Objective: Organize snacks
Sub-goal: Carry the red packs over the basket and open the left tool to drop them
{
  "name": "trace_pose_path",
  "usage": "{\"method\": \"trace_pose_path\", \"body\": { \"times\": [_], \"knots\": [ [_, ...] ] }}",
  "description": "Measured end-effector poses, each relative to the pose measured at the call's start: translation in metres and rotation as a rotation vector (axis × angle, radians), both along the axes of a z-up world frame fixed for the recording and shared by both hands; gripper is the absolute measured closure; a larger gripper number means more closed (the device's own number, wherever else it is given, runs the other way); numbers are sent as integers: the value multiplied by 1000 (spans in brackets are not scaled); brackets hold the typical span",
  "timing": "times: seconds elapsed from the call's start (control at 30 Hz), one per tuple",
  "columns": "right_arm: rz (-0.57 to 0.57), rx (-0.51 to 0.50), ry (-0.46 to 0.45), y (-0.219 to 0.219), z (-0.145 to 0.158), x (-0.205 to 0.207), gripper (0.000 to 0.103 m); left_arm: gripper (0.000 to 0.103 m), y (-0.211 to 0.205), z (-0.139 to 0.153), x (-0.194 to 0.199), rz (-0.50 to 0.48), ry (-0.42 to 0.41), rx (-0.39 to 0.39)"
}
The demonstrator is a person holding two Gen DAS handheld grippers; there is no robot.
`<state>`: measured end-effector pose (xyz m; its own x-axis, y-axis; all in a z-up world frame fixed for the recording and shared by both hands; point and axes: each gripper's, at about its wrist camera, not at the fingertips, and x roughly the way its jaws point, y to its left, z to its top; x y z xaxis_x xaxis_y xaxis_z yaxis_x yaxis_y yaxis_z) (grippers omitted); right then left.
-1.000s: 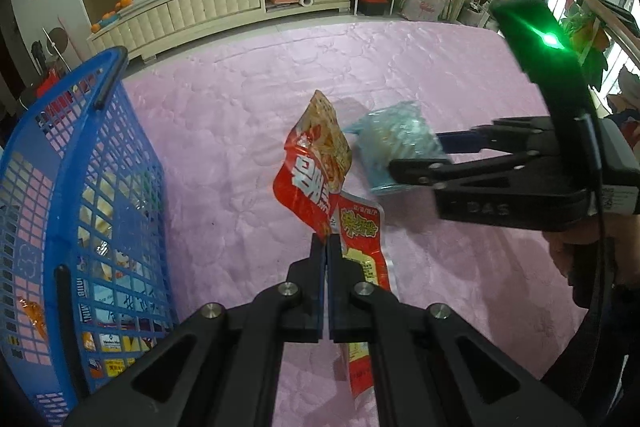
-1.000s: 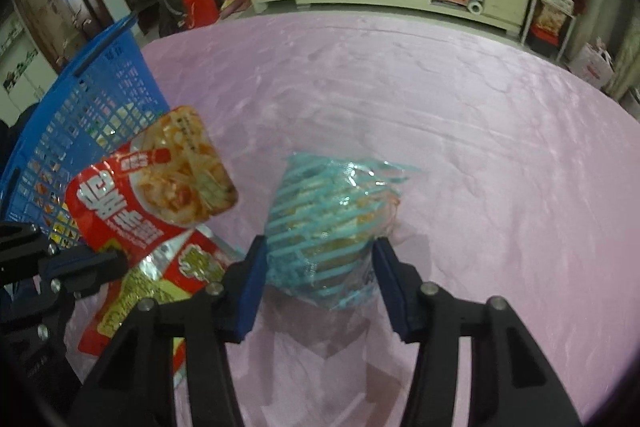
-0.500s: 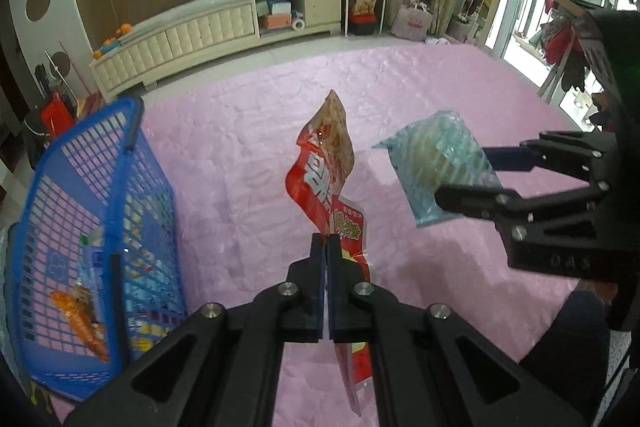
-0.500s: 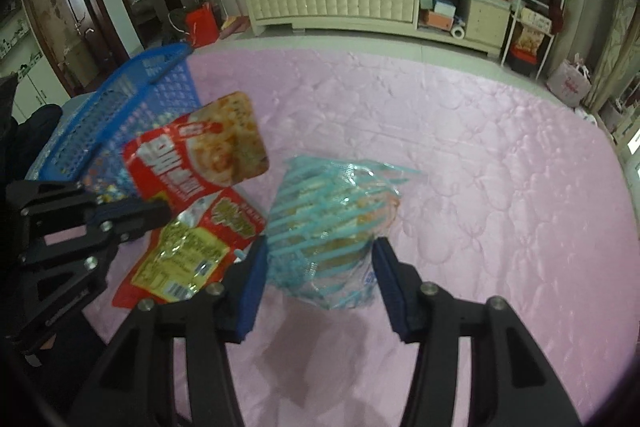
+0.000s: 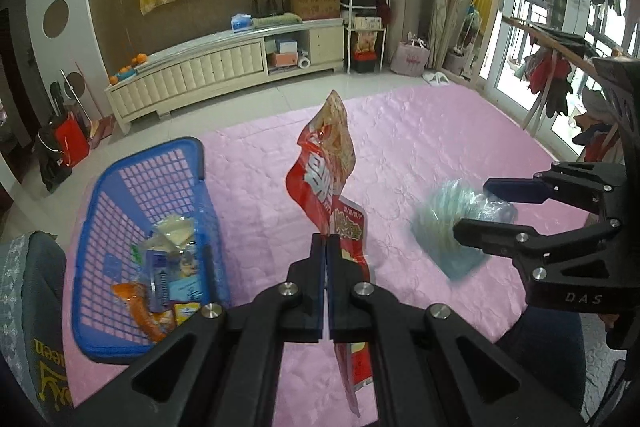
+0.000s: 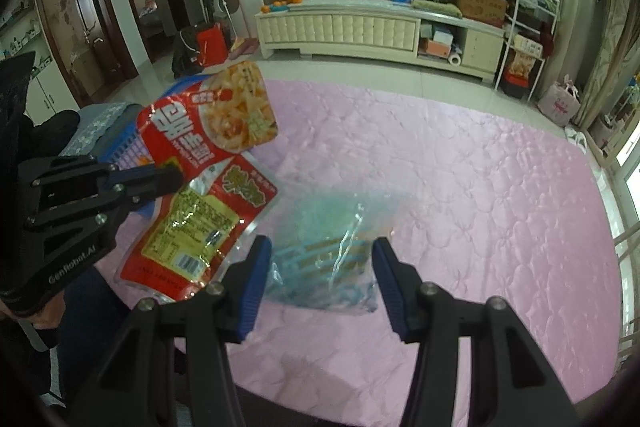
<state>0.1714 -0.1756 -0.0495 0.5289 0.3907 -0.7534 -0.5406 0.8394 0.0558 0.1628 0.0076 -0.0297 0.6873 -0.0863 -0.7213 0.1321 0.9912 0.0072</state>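
My left gripper (image 5: 325, 247) is shut on two red snack packets (image 5: 324, 167), held up in the air; they also show in the right wrist view (image 6: 208, 131). My right gripper (image 6: 320, 267) holds a light blue snack bag (image 6: 328, 251) between its blue pads, lifted off the pink mat; the bag looks blurred in the left wrist view (image 5: 456, 223). A blue basket (image 5: 116, 187) with several snacks inside sits on the mat to the left.
The pink quilted mat (image 5: 440, 131) covers the floor. A cream TV cabinet (image 5: 224, 63) stands along the back wall. A metal rack (image 5: 366, 19) and windows are at the right. A grey cushion (image 5: 36, 307) lies left of the basket.
Both grippers have risen well above the mat with their packets. The basket now appears lower and farther away, with its contents in view. The blue bag looks motion-blurred.
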Motion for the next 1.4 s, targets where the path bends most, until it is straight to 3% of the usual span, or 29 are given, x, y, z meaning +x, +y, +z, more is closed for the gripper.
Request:
{"method": "trace_pose_path", "body": {
  "times": [0.07, 0.1, 0.17, 0.9, 1.4],
  "knots": [
    [8, -2, -10, 5, 6, -7, 75, 103, 6, 7, -7, 7, -19, 5],
    [10, -10, -27, 9, 10, -11, 78, 103, 11, 8, -8, 8, -23, 8],
    [-12, -36, -70, 13, 13, -13, 96, 103, 19, 14, -13, 14, -34, 20],
    [174, 53, -119, 126, 43, 4, 96, 103, 129, 64, -26, 156, -156, -7],
    [233, 59, -22, 183, 4, 37, 96, 103, 155, 20, 10, 187, -61, -39]
  ]
}}
